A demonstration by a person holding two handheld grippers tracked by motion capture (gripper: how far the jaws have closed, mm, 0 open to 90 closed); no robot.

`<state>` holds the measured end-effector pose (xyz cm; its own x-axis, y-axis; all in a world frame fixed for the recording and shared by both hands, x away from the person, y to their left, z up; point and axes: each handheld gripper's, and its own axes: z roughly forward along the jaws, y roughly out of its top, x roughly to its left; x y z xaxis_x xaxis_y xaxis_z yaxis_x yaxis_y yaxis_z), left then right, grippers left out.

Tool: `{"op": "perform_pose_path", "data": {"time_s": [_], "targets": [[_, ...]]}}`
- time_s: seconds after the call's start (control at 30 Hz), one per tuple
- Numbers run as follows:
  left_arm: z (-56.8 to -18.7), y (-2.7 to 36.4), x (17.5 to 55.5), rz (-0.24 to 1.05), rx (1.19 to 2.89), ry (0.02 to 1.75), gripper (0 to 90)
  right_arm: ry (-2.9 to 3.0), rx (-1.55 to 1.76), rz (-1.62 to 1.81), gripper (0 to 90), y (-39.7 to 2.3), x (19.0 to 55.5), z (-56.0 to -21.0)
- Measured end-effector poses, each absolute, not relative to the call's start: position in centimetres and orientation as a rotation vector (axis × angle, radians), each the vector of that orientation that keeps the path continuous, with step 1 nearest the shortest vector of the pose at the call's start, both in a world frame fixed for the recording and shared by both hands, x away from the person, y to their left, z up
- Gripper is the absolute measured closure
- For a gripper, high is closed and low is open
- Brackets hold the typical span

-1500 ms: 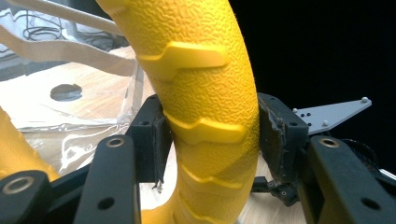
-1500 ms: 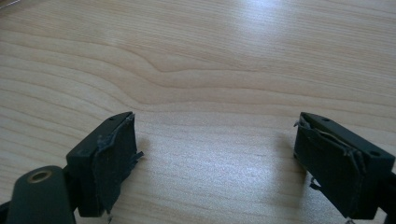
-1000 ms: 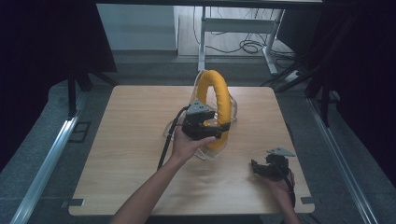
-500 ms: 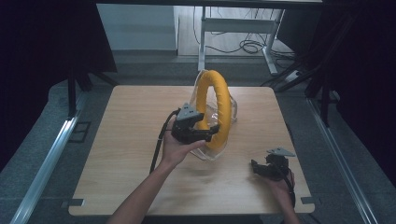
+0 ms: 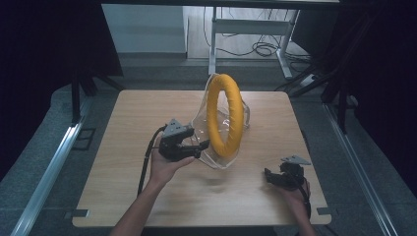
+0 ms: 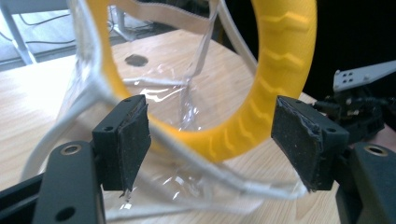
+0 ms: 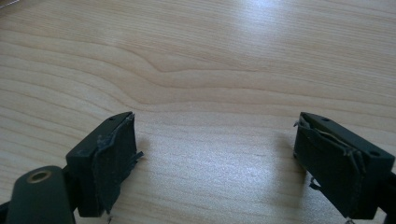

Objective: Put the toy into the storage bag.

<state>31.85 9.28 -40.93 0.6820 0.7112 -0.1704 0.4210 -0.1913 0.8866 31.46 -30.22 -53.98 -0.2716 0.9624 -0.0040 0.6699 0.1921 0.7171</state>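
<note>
Right gripper (image 5: 285, 176) parked nearest, jaws spread wide over bare tabletop (image 5: 123, 128). Left gripper (image 5: 189, 145) just left of the yellow ring (image 5: 225, 115), jaws gaping around the clear bag (image 5: 216, 160). Probably best pinching the white rim (image 6: 196, 163), not slippery film.

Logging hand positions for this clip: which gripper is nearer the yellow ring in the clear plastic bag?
Left. The left gripper is open right at the bag's edge beside the yellow ring; the right gripper rests open on the wooden table, well apart.
</note>
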Motion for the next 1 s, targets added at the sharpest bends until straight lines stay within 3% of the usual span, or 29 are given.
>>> {"op": "perform_pose_path", "data": {"time_s": [0.77, 1.0], "targets": [[-45.6, 15.0, 29.5, 0.35, 1.889, 1.037, 28.1, 2.014, 1.521, 0.847, 13.1, -30.2, 31.5, -54.0], [-46.1, 15.1, 29.6, 0.336, 1.897, 1.051, 28.1, 2.014, 1.521, 0.847, 13.1, -30.2, 31.5, -54.0]]}}
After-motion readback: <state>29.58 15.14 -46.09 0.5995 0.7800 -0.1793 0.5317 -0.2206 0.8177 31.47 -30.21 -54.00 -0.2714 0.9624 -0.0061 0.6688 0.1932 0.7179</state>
